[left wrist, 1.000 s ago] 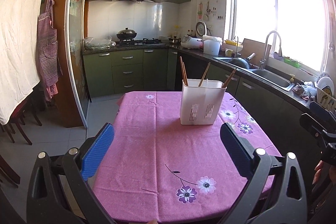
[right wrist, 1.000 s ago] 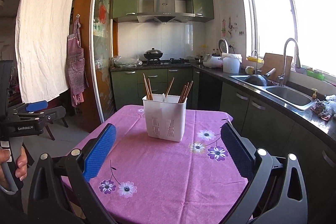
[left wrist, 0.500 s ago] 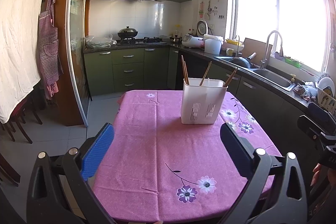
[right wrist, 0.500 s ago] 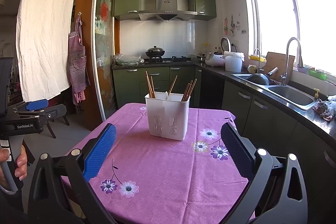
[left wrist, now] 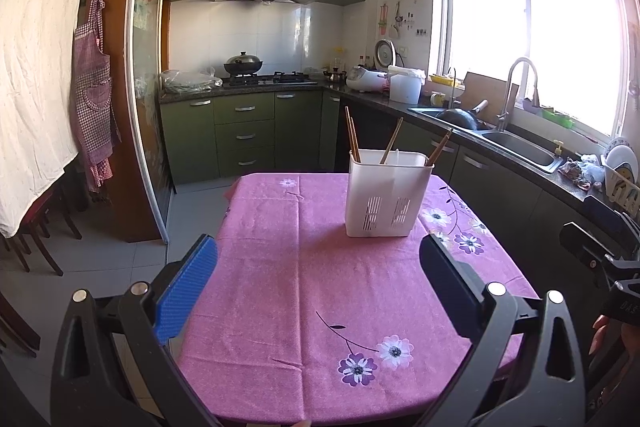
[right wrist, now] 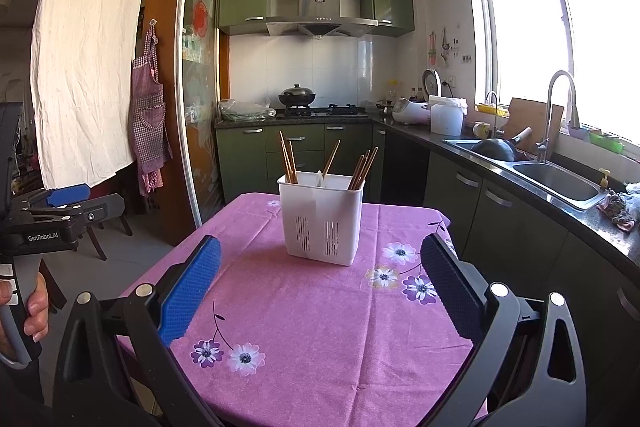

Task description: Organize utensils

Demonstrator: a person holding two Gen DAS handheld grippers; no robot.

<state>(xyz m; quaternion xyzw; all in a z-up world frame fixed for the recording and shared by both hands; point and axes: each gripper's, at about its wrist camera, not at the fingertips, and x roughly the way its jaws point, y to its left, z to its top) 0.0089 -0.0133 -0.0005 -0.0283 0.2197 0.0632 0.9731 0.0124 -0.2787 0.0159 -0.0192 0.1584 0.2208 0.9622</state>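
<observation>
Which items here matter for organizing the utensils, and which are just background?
Job:
white utensil holder
chopsticks standing in it
left gripper, open
right gripper, open

Background:
wok on stove
sink
apron
rice cooker

Left tool (left wrist: 318, 281) and right tool (right wrist: 320, 283) gape wide (both empty), held level.

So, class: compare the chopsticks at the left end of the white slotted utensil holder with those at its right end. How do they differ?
The left-end wooden chopsticks stand nearly upright; the right-end wooden chopsticks lean out to the right. The left-end ones rise higher above the rim of the white slotted utensil holder than the right-end ones. Both bundles are brown, thin and stand in the same holder.
</observation>
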